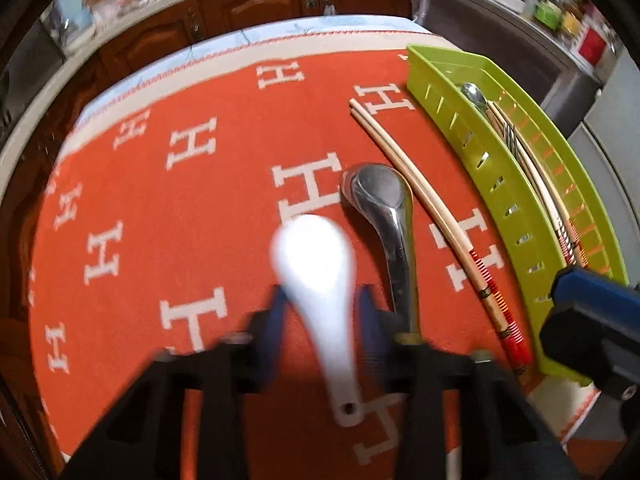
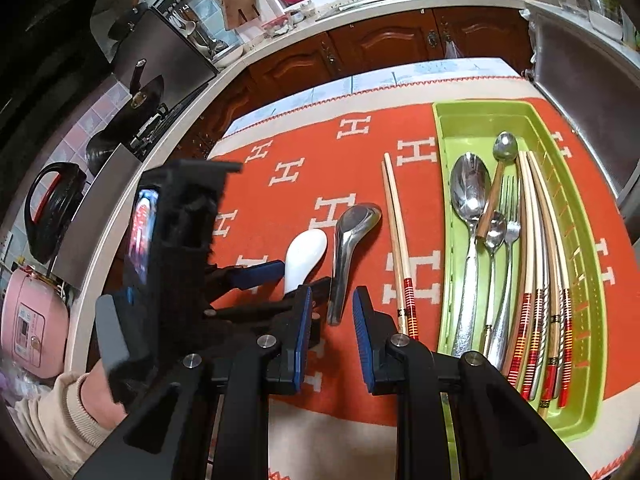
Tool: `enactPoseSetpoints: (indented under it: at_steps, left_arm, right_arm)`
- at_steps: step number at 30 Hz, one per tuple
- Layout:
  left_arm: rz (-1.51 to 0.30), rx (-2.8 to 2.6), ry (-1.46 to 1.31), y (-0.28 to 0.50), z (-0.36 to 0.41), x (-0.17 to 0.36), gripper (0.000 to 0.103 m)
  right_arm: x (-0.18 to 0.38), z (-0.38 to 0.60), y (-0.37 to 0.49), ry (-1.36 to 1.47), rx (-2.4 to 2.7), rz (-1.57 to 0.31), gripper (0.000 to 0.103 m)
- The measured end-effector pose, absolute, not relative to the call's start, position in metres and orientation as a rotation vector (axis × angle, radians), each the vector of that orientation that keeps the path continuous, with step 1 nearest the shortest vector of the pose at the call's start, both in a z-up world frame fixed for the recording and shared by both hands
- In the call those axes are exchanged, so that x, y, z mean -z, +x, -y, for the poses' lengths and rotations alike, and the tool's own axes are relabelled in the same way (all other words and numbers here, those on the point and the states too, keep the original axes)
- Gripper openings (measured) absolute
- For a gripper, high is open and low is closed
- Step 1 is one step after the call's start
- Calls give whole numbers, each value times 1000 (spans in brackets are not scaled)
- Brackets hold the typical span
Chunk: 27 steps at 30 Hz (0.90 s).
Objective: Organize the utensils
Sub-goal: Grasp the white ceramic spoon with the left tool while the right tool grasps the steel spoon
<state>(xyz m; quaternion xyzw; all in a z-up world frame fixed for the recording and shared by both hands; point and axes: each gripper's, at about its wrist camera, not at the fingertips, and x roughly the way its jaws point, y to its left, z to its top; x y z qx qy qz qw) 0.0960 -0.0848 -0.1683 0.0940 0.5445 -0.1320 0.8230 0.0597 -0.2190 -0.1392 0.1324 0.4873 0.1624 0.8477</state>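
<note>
Glossy white ceramic spoon [image 1: 316, 280], bowl forward, gripped at its neck by left gripper [image 1: 322, 312] fingers, over orange surface [image 1: 160, 208]. Right gripper [image 2: 332, 328] fingers parted w/ nothing between, near green tray [image 2: 448, 240].

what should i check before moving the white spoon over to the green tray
1. Grip on the white spoon: the left gripper has its pads at the handle, but blur hides contact. Cannot tell.
2. Spoon clear of the metal spoon beside it: a gap shows between them. Ok.
3. Path to the green tray: the loose chopsticks lie across it, so lift over them. Not ok for sliding.
4. Right gripper: nothing between its fingers, but it hovers near the metal spoon's handle, close to the path. Not ok.
5. Room in the tray: bare floor at its far end. Ok.
</note>
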Motion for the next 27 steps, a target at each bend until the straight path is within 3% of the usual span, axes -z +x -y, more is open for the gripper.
enactPoseSetpoints:
  at_steps: [9,12,21,24,26,27]
  left_arm:
    - [-1189,290,-60,105,36,163,24]
    - [-1183,302,-134,107,18,162,24]
    - [-1162,329,-223,109,-11,163,24]
    - [-1151,342,-245,110,-11,163,24]
    - [-1141,353,-256,109,-9,162,24]
    - [-1133,362,-262,110,-9,160,24]
  right_arm:
    - [146,220,72,357,-362,-1067,21]
    - [155,216,85,410,-357,-1091,40]
    - [187,202,128,427,-250,-1167,40]
    - [199,201,139,455,-226,-1193,32]
    - [207,203,142,489,-223,-1195,13]
    - [209,202,142,498,-233,-1180,12]
